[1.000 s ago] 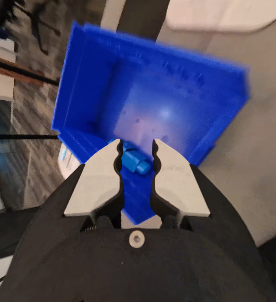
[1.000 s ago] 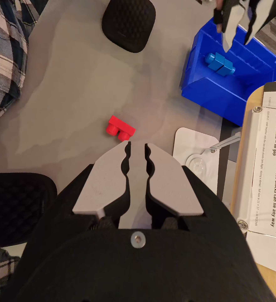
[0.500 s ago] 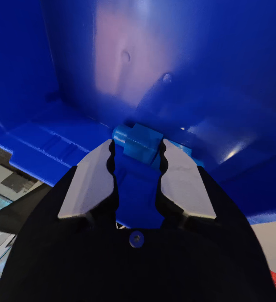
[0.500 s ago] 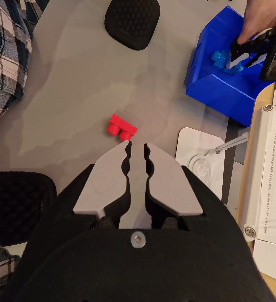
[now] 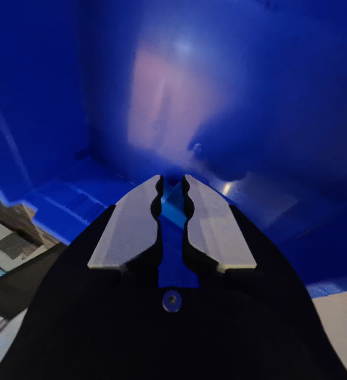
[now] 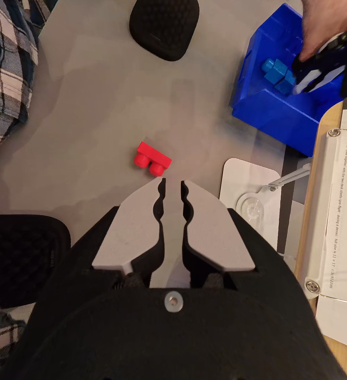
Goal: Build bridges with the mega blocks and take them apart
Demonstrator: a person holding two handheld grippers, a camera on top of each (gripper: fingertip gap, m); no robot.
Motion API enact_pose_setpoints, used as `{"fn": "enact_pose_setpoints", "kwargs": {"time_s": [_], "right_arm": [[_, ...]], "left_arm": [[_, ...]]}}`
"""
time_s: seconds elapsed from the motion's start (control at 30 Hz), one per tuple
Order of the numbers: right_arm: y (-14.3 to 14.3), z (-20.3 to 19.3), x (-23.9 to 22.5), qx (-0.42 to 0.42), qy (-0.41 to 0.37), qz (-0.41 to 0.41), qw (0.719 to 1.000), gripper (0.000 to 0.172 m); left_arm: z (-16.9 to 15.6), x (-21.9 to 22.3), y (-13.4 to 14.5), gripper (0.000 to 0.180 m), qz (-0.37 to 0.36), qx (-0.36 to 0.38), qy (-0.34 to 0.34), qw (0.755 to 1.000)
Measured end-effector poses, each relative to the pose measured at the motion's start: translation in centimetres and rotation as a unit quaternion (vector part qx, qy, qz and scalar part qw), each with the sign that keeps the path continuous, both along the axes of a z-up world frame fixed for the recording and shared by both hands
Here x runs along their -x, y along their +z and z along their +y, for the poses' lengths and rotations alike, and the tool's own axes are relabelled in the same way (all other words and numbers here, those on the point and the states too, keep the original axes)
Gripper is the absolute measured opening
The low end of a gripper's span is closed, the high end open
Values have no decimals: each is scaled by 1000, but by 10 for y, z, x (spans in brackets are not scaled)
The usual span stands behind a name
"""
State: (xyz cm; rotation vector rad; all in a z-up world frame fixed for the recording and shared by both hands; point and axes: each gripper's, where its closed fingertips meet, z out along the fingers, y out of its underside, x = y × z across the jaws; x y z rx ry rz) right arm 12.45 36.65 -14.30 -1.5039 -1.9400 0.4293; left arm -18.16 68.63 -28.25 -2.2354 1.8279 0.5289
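Inside the blue bin, a light-blue block has just been clamped by the left gripper, so lifting out seems next, while the right gripper is held slightly apart, empty, beside the red block.

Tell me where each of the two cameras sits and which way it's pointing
Left wrist view: rides the left claw, facing into the blue bin; its pale fingers flank a light blue block.
Right wrist view: rides the right claw, looking down at the grey table and red block; a hand shows.
Shared: bin, blue blocks, left claw.
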Motion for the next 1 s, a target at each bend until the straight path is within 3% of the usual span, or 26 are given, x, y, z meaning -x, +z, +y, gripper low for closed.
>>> {"fn": "enact_pose_setpoints", "kwargs": {"time_s": [0.07, 0.13, 0.2, 0.27, 0.33, 0.4, 0.53, 0.6, 0.67, 0.73, 0.9, 1.0], "right_arm": [[0, 0, 1, 2, 3, 2, 1000, 14], [-1, -2, 4, 3, 7, -2, 1000, 14], [-4, -3, 6, 3, 9, -8, 1000, 14], [-5, -3, 5, 2, 8, -11, 1000, 14], [-4, -3, 5, 3, 8, -8, 1000, 14], [-3, -4, 5, 4, 10, -7, 1000, 13], [-4, -6, 7, 3, 13, -10, 1000, 13], [-4, -8, 10, 3, 18, -10, 1000, 13], [-6, -11, 13, 3, 24, -15, 1000, 13], [-8, -13, 17, 2, 29, -19, 999, 13], [-12, -15, 20, 3, 35, -30, 999, 13], [-10, -15, 20, 0, 35, -26, 999, 13]], "left_arm": [[9, 6, 18, 30, -26, -24, 43, 998], [16, 24, 25, 38, -6, -22, 76, 997], [9, 28, 18, 50, 2, 11, 79, 997], [1, 32, 8, 50, 17, 43, 99, 994], [-2, 26, 7, 59, -10, 57, 127, 990], [-6, 26, 0, 57, -21, 84, 169, 982], [-15, 24, -16, 66, 7, 105, 172, 979], [-9, 24, -17, 50, 12, 89, 172, 981], [-17, 11, -25, 46, -38, 128, 192, 972], [-15, 12, -27, 38, -32, 119, 184, 975], [-18, 10, -25, 38, -20, 107, 157, 981], [-28, -10, -10, 38, -71, 103, 139, 982]]}}
